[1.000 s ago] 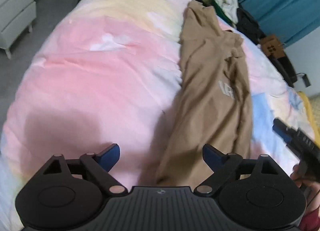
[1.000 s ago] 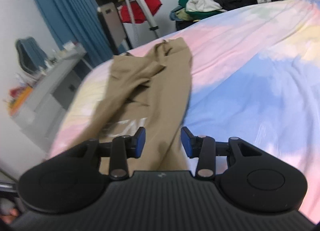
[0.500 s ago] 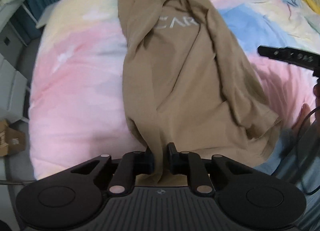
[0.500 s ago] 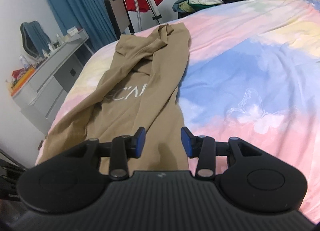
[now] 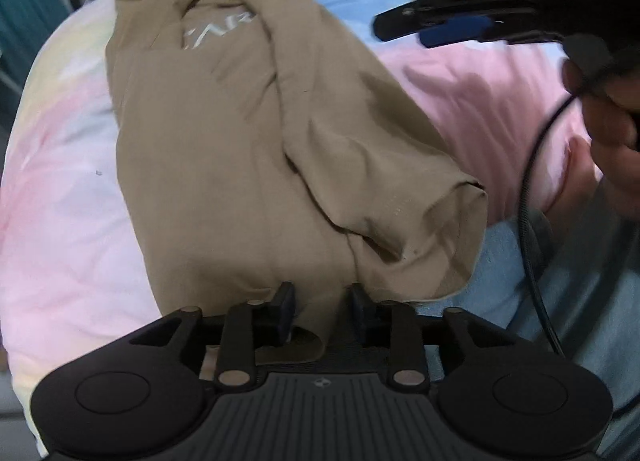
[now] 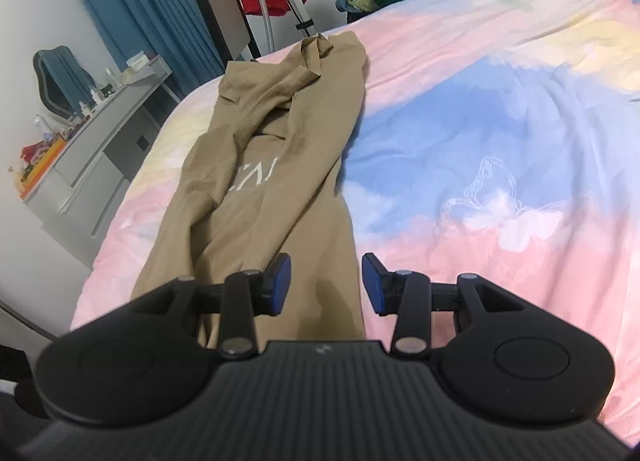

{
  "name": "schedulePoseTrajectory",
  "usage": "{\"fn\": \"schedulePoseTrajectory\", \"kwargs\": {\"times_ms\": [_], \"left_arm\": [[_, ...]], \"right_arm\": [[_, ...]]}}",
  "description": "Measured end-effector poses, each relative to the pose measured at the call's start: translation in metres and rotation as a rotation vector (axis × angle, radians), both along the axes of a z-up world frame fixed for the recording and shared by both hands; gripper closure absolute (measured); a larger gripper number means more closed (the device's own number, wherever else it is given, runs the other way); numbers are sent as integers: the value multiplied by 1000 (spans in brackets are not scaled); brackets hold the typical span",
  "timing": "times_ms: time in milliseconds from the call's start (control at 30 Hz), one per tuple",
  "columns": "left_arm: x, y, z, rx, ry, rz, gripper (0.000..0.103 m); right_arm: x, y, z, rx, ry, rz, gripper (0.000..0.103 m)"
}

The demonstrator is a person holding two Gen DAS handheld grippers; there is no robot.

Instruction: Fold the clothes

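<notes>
On the left, the left gripper (image 5: 322,303) pinches the near hem of the tan shirt (image 5: 224,149), a strip of cloth caught between its closed-in fingers, while the rest of the shirt lies rumpled lengthwise on the pastel bedspread (image 5: 68,221). To the right, the right gripper (image 6: 325,283) hangs just above the shirt's near right edge, fingers spread apart and gripping nothing. Pink and blue bedspread stretches away on its right.

The shirt (image 6: 280,181) lies lengthwise on the bed (image 6: 500,141); a desk (image 6: 92,133) stands left of the bed.
</notes>
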State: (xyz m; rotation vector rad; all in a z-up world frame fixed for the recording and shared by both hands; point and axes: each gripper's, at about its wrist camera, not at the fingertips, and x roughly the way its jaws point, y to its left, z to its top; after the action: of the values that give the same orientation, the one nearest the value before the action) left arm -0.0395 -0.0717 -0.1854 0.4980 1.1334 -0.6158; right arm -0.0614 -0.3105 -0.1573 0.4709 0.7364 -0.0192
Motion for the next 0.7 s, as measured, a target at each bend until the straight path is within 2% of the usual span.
{"fn": "schedulePoseTrajectory", "kwargs": {"times_ms": [33, 67, 100, 133, 233, 333, 367, 400, 700], "left_arm": [[-1, 4, 4, -13, 5, -6, 56], [0, 14, 10, -59, 15, 10, 49], [2, 24, 17, -105, 25, 27, 36], [3, 34, 24, -152, 35, 43, 27], [8, 65, 45, -292, 65, 93, 19], [30, 103, 60, -421, 33, 230, 16], [41, 109, 62, -447, 28, 291, 15], [52, 115, 63, -471, 23, 352, 13], [96, 129, 20, -462, 148, 451, 16]], "right_arm": [[1, 0, -1, 3, 6, 5, 60], [1, 0, -2, 7, 12, 10, 60], [2, -1, -3, 13, 21, 13, 60], [3, -2, -5, 21, 33, 16, 60], [5, -7, -12, 68, 77, 17, 60], [6, -9, -18, 104, 115, 6, 39], [6, -9, -19, 105, 124, 4, 36], [6, -9, -21, 101, 135, 5, 36], [16, 6, -44, 70, 311, 83, 34]]}}
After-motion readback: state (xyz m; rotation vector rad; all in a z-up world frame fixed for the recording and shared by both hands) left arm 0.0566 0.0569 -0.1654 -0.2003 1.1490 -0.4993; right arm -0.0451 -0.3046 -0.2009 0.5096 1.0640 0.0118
